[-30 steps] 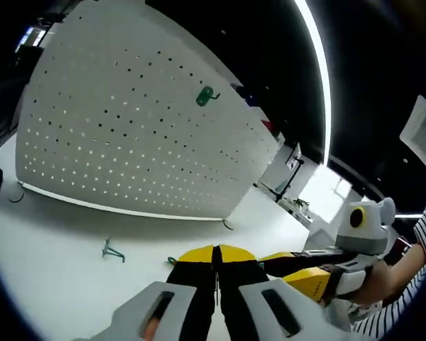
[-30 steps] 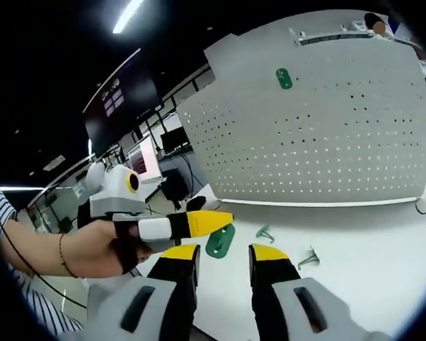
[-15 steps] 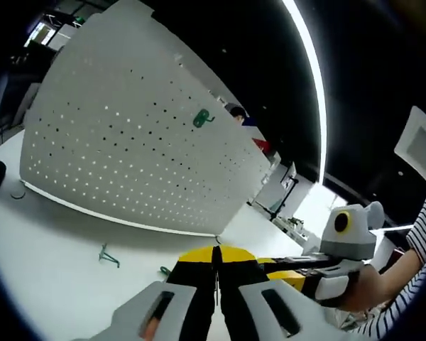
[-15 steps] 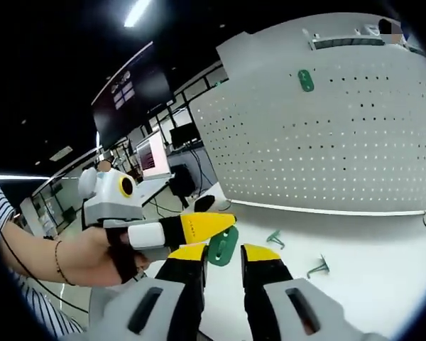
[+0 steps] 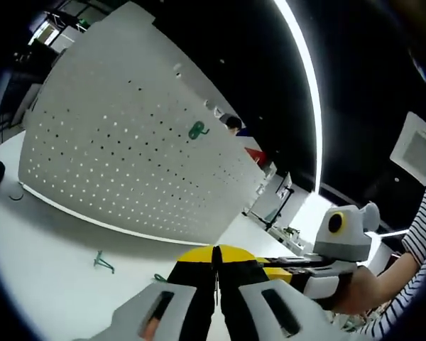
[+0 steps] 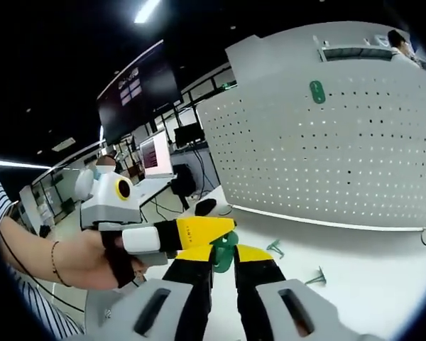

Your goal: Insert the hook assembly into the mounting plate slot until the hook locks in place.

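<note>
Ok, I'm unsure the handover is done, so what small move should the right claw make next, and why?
Probably close the right claw gently on the green plate. Its jaws flank the plate, which the left claw holds at its tip, but I cannot tell whether they grip it. A firm hold should come before the left lets go.

The green plate (image 6: 223, 250) is largely hidden behind the yellow tips of both grippers in the right gripper view, so which one grips it cannot be determined. The pegboard (image 6: 355, 142) is cut off at the right edge of that view. Two small green hooks (image 6: 274, 246) lying on the tabletop (image 6: 369, 270) near the pegboard's base are too small to resolve in shape.
</note>
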{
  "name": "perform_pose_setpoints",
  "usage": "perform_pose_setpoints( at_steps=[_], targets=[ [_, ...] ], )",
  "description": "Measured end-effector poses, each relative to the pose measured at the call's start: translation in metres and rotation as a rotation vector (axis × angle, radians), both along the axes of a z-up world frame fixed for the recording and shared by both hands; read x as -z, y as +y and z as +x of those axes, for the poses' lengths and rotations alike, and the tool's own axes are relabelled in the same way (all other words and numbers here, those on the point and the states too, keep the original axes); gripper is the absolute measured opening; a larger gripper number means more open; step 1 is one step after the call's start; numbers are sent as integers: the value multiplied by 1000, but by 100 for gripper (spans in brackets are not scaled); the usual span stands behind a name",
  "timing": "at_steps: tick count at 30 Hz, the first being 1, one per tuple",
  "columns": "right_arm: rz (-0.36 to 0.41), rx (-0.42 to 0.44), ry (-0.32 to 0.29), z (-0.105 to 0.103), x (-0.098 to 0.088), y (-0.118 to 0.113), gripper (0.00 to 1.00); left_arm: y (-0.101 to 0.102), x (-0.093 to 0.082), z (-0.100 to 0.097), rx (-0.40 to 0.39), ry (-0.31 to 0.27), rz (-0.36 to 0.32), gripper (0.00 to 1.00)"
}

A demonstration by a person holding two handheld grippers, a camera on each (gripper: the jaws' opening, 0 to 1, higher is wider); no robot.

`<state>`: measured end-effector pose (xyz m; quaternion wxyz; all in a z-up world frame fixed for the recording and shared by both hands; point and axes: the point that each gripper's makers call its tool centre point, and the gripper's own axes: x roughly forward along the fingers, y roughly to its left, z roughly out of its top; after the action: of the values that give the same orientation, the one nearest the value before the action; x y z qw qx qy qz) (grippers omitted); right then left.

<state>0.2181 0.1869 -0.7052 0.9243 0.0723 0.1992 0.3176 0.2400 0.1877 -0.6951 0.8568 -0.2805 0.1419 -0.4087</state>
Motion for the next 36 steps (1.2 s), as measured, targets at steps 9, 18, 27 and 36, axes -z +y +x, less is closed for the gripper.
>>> perform_pose_setpoints(
  at_steps=[9, 18, 27, 36],
  targets=[
    [-8, -4, 0, 2, -2, 6, 2, 3, -5, 0, -20, -20, -8, 1],
    [11, 19, 32, 5, -2, 7, 1, 7, -6, 2, -59, -28, -14, 1],
    [12, 25, 38, 4, -3, 10, 0, 12, -10, 0, -85, -101, 39, 1],
    [-163, -36, -92, 5, -6, 16, 0, 17, -12, 1, -73, -109, 119, 12]
  ],
)
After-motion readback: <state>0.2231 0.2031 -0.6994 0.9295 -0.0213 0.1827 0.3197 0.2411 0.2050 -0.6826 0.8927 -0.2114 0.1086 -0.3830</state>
